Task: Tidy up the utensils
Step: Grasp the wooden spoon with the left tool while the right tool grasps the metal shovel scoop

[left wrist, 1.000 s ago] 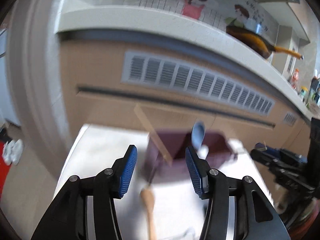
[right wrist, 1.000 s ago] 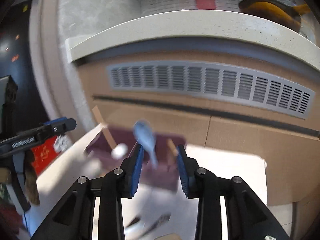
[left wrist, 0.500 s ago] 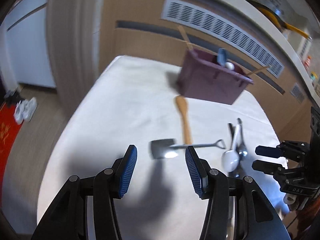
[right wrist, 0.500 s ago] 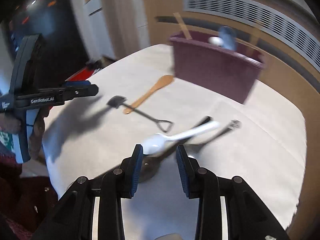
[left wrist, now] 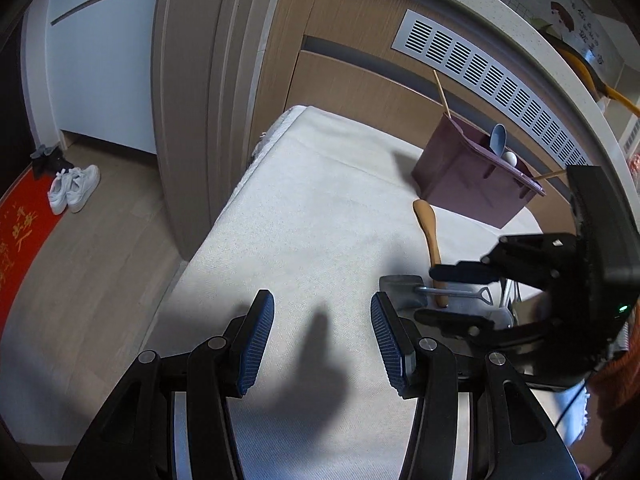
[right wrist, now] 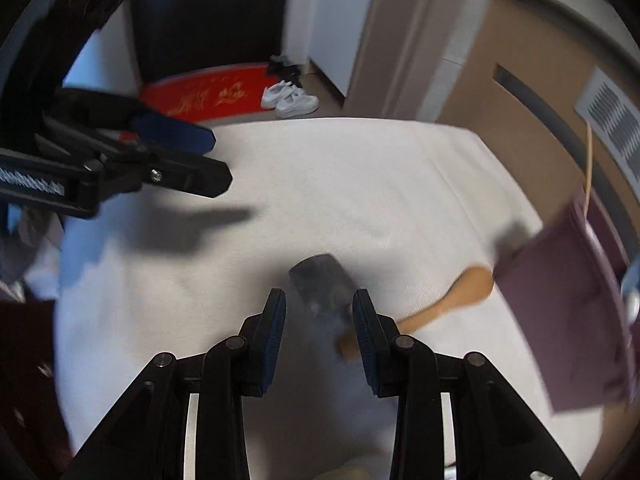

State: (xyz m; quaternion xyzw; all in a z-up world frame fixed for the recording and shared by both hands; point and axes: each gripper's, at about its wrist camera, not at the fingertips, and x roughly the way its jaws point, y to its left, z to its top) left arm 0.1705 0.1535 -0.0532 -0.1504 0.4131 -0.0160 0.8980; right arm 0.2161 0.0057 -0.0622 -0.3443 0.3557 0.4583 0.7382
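Left gripper (left wrist: 322, 334) hovers wide and empty over bare white tabletop (left wrist: 320, 208). Right gripper (right wrist: 319, 322), also parted and holding nothing, sits low over the small metal shovel (right wrist: 322, 282), scoop between its fingers, untouched. Wooden spoon (right wrist: 448, 304) lies just right of it. Purple holder (left wrist: 472, 180) stands beyond, already carrying chopsticks and spoons.

Hidden behind the right tool (left wrist: 448, 292) in the left wrist view: the lower end of the wooden spatula (left wrist: 427, 232) and most of the spoons beside the small metal shovel (left wrist: 404, 290). Smeared by motion in the right wrist view: shovel blade (right wrist: 322, 282), purple utensil holder (right wrist: 568, 308). Cut off at the right edge there: holder's far side.
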